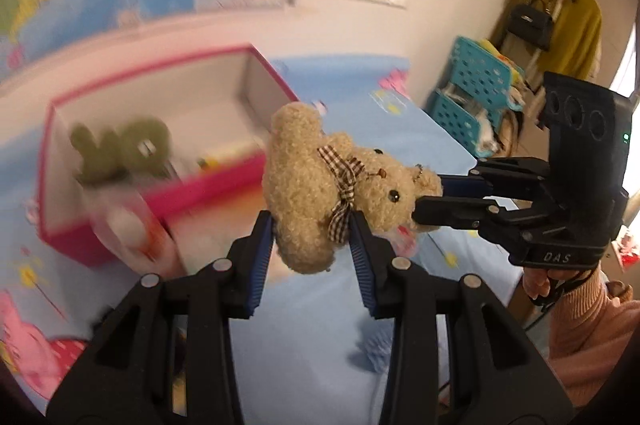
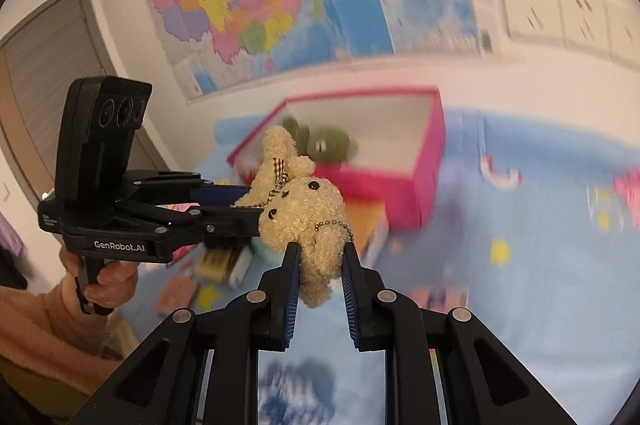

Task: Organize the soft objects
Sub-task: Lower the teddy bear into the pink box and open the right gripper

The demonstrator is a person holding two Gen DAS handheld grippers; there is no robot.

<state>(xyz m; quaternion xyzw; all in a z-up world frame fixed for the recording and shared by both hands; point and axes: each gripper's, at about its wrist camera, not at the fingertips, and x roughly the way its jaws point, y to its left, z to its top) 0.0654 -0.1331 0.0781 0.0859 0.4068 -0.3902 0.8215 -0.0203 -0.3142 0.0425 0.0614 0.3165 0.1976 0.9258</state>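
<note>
Teddy bear (image 1: 320, 185) held aloft between both claws: left claw (image 1: 312, 245) clamped on body, right claw (image 2: 320, 265) clamped on head end. Long axis spanning claw to claw. Pink box (image 1: 224, 185) beyond, seemingly nearer left claw.

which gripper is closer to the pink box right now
Hard to separate: both hold the same teddy bear in front of the pink box. The left gripper pinches its body and the right gripper its head end, which looks slightly farther from the box.
</note>
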